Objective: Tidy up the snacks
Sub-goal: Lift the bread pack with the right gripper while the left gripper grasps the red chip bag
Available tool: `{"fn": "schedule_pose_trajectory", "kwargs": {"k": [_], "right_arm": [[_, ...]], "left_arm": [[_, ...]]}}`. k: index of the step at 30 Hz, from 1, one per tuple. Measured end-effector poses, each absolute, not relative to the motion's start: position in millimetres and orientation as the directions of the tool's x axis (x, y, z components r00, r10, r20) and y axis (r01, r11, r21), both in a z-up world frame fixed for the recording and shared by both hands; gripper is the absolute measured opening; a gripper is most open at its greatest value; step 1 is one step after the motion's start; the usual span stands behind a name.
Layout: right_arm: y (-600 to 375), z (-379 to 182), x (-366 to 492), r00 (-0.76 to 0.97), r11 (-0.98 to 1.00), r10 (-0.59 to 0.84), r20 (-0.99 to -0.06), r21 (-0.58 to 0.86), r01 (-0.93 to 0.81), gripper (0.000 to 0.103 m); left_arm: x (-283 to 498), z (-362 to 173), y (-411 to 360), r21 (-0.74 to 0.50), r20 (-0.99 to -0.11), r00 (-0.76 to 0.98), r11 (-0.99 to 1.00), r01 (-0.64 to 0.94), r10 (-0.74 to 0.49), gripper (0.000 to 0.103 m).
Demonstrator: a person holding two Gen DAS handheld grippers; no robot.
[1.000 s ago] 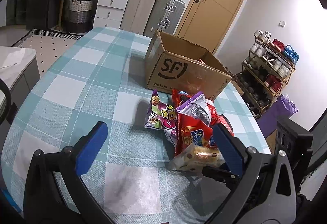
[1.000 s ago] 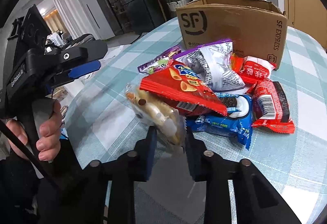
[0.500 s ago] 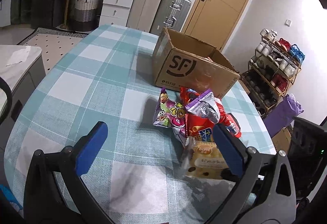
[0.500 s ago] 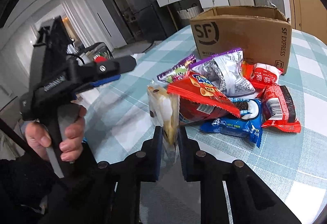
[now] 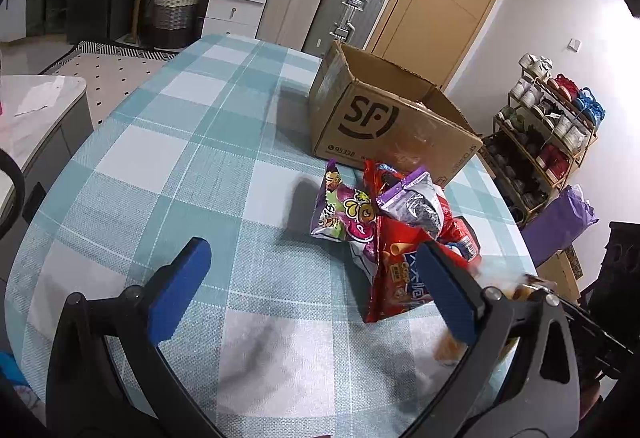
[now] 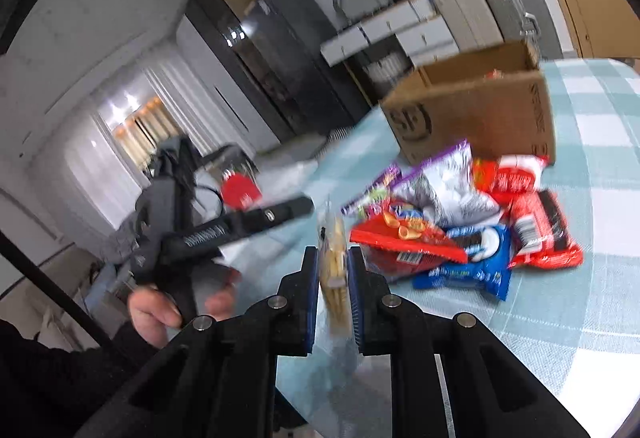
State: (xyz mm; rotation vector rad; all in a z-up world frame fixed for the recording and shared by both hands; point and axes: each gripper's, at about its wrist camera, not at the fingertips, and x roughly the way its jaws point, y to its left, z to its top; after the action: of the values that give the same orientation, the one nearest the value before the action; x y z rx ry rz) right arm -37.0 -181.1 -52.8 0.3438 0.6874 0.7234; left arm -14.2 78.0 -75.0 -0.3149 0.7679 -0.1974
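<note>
Pads of the right gripper (image 6: 334,278) are closed on a clear biscuit pack (image 6: 334,258), held above the table (image 6: 580,318) beside the snack pile (image 6: 460,222). Left gripper (image 5: 308,290) hangs open, empty. The carry to the cardboard box (image 6: 480,110) should be steady, pack kept upright. Box contents are hidden; the view is blurred
</note>
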Motion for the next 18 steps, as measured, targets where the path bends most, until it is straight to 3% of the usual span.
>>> {"fn": "schedule_pose_trajectory", "kwargs": {"k": [6,18], "right_arm": [[-184.3,-58.5,-31.9,0.566,0.764,0.643,-0.516,0.485,-0.425,0.014],[-233.9,-32.4,-55.8,0.695,0.736,0.630,-0.346,0.552,-0.392,0.014]], "left_arm": [[-14.3,-76.3,75.7,-0.341,-0.655,0.699,0.938,0.065,-0.287,0.102],[-14.3,-80.6,63.3,-0.318,-0.678,0.670,0.942,0.104,-0.303,0.102]]}}
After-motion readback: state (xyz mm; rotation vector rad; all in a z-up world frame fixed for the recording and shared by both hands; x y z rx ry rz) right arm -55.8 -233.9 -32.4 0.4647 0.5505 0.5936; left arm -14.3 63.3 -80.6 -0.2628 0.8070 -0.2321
